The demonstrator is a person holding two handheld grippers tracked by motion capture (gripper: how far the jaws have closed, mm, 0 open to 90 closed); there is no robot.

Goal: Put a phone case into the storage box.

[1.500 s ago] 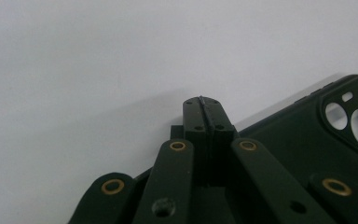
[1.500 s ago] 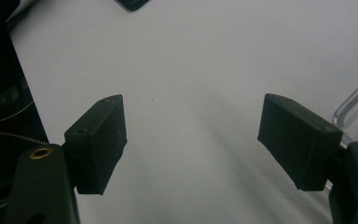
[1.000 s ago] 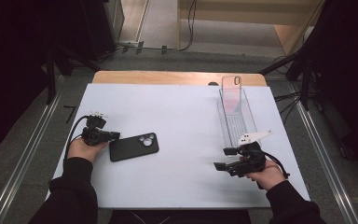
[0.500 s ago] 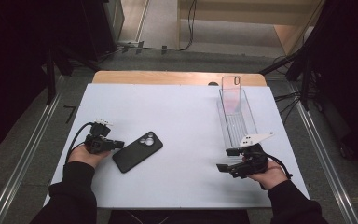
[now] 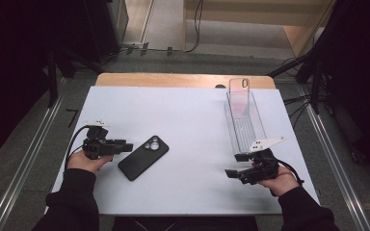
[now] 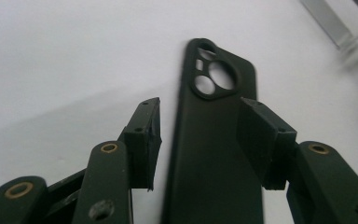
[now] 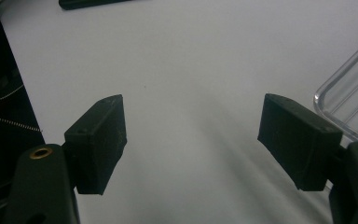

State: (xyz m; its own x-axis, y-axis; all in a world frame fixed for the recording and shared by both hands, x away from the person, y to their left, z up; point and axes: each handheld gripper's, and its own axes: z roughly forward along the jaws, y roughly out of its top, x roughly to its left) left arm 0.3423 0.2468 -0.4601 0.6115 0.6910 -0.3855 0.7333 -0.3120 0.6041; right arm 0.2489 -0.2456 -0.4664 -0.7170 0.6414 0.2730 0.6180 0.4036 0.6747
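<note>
Sleeves come in at the near edge of the white counter (image 5: 183, 125). Just left of the black phone case (image 5: 143, 157) the left gripper (image 5: 125, 147) has its jaws parted; they have just been opening, and they straddle the case's long edges without pressing them. The case lies flat, camera cut-out up. Well right of the case, the right gripper (image 5: 232, 166) holds its jaws wide with nothing between. Beyond it a clear tray (image 5: 243, 127) carries a clear phone case (image 5: 239, 94) upright at its far end. Farther off, a wooden strip (image 5: 183, 80), grey floor (image 5: 173, 60) and cables (image 5: 195, 29).
</note>
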